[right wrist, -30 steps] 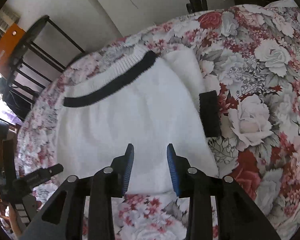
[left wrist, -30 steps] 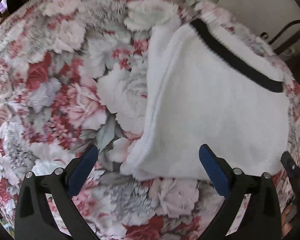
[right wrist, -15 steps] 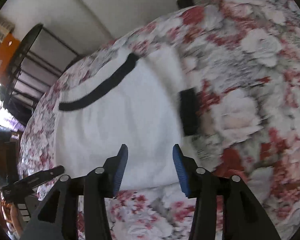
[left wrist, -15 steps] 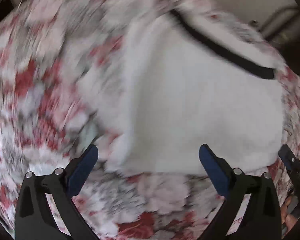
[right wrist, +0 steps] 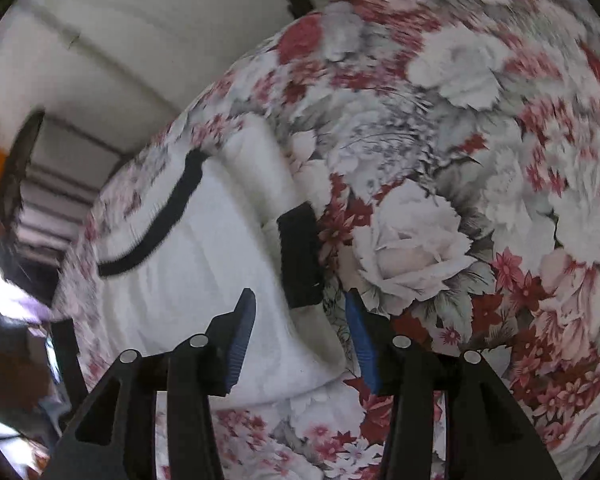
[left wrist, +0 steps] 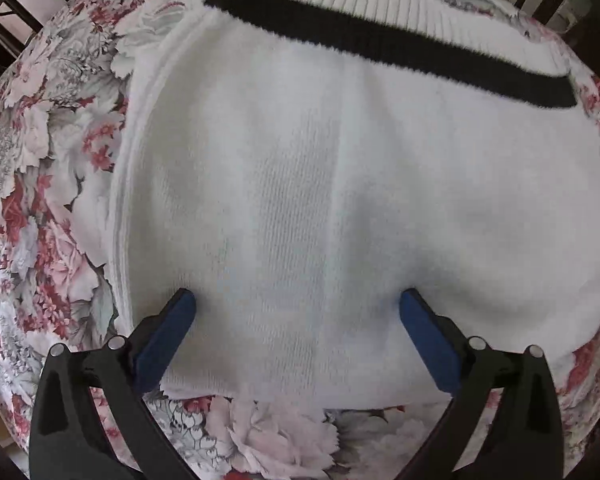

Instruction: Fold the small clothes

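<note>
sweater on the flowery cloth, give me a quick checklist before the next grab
1. Sweater lies flat on the cloth: ok.
2. Black stripe and ribbed hem at the far end, in view: ok.
3. Left tool open, over the near edge of the sweater: ok.
4. Right tool open, the sleeve's black cuff just ahead of it: ok.
5. Pads touching the knit: cannot tell.
6. Sleeves folded in evenly: cannot tell, one side hidden.

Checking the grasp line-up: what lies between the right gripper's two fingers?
In the right wrist view, the white sweater's corner edge and its black sleeve cuff lie between the open right gripper's fingers, over the floral cloth.
</note>
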A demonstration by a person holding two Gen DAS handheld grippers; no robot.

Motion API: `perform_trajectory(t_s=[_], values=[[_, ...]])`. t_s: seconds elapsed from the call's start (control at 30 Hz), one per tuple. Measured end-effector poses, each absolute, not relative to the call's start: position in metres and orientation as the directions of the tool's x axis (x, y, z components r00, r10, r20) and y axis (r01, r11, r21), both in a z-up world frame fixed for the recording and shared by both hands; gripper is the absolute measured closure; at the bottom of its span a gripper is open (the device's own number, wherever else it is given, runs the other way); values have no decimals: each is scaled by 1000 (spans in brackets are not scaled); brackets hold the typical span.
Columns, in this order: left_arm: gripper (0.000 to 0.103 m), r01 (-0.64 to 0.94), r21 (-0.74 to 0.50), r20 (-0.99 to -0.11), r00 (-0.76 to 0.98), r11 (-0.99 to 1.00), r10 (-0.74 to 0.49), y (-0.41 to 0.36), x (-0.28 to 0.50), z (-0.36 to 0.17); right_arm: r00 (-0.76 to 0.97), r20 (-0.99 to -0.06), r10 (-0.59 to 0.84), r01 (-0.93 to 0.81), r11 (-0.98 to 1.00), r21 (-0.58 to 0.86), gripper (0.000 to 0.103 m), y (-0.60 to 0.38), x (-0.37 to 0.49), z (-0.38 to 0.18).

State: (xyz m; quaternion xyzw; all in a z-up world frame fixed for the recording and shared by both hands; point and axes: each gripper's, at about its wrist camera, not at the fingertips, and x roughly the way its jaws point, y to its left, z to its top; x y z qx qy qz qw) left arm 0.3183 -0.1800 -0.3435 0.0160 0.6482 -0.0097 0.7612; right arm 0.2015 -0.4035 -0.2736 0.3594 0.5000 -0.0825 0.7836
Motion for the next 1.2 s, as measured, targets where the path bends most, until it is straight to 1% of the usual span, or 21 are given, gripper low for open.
perform_trajectory(t_s=[0.1,0.2,0.27,0.33,0.43,0.57,0.73,0.9,0.97,1.03,1.07,1.13,1.17,1.2], values=[[5,42,-75,-974,210,996,-82,-167,316,-319,503,-816,285,501,673,544,55,-408,198,-280],[5,22,-94,-970,222,995,-97,-153,322,-310,504,-798,330,492,650,580,50,-409,198,-287],[5,3,-92,-980,179,996,-91,-146,329,-322,503,-793,344,482,649,588,46,-404,199,-291],[5,-17,-91,-987,134,996,-87,-133,331,-337,496,-794,351,484,648,588,45,-405,201,-299],[5,20,-51,-987,149,999,-53,-131,330,-338,503,-778,376,484,624,614,45,-407,201,-311],[5,56,-16,-985,170,998,-25,-142,329,-337,560,-723,405,448,586,675,45,-410,204,-318],[5,57,-39,-976,213,998,-51,-131,337,-323,593,-706,387,406,613,678,45,-408,213,-323],[4,54,-31,-984,174,998,-40,-111,333,-331,637,-680,364,368,631,683,45,-407,222,-326],[4,54,-29,-984,173,998,-38,-103,335,-329,637,-682,359,358,646,674,48,-401,229,-325],[4,47,-34,-983,181,998,-42,-98,337,-335,639,-676,366,338,657,674,70,-398,232,-322],[4,45,-35,-982,186,998,-43,-112,336,-336,646,-663,378,319,655,685,73,-395,233,-316],[4,44,-39,-980,195,998,-47,-111,338,-336,658,-631,410,258,665,701,74,-389,236,-304],[4,42,-38,-979,197,998,-46,-114,332,-331,655,-637,406,230,696,680,74,-383,239,-299],[4,40,-39,-979,196,998,-46,-112,339,-327,646,-655,393,230,717,658,71,-381,241,-299]])
